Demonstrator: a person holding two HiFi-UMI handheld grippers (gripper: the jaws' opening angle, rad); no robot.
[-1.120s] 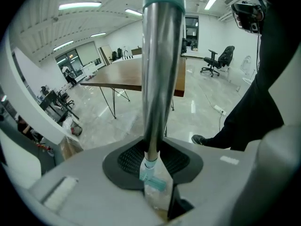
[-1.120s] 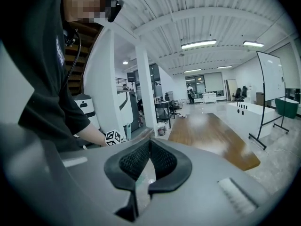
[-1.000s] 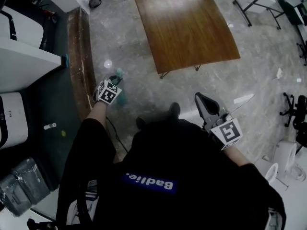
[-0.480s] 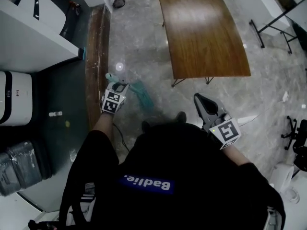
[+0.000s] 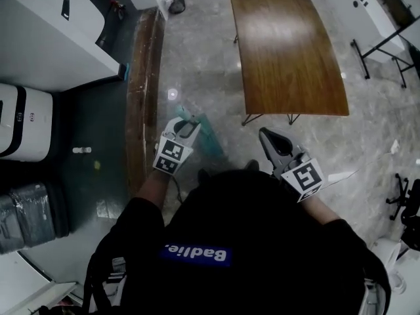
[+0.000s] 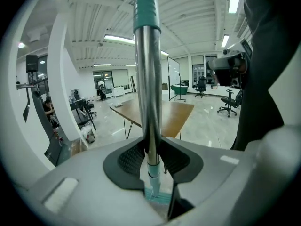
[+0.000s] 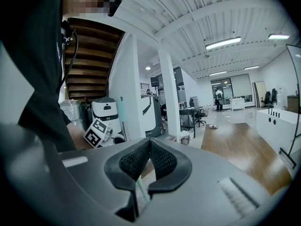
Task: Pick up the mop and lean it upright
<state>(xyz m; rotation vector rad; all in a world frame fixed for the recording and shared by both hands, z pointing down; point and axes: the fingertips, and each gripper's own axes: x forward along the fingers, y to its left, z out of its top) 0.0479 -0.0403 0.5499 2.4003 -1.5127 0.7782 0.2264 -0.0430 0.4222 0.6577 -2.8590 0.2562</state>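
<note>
The mop has a silver handle (image 6: 149,93) with a teal grip at the top, and it stands nearly upright. My left gripper (image 6: 151,147) is shut on the handle, whose pole runs straight up between the pads. The teal mop head (image 5: 210,136) rests on the marble floor just beyond my left gripper (image 5: 184,127). My right gripper (image 5: 268,138) hovers to the right in front of my body, shut and holding nothing. In the right gripper view the pads (image 7: 162,159) meet, and the left gripper's marker cube (image 7: 98,132) shows to the left beside the teal handle (image 7: 121,113).
A long wooden table (image 5: 289,44) stands ahead on the right. A wooden plank-like step (image 5: 144,90) runs along the floor on the left. White machines (image 5: 26,123) and a wrapped grey bin (image 5: 29,218) sit further left. An office chair (image 5: 410,209) is at the far right.
The head view has swung, so everything sits further right in the picture. My left gripper keeps its hold on the handle, and more of the mop head shows beside it. The right gripper stays put.
</note>
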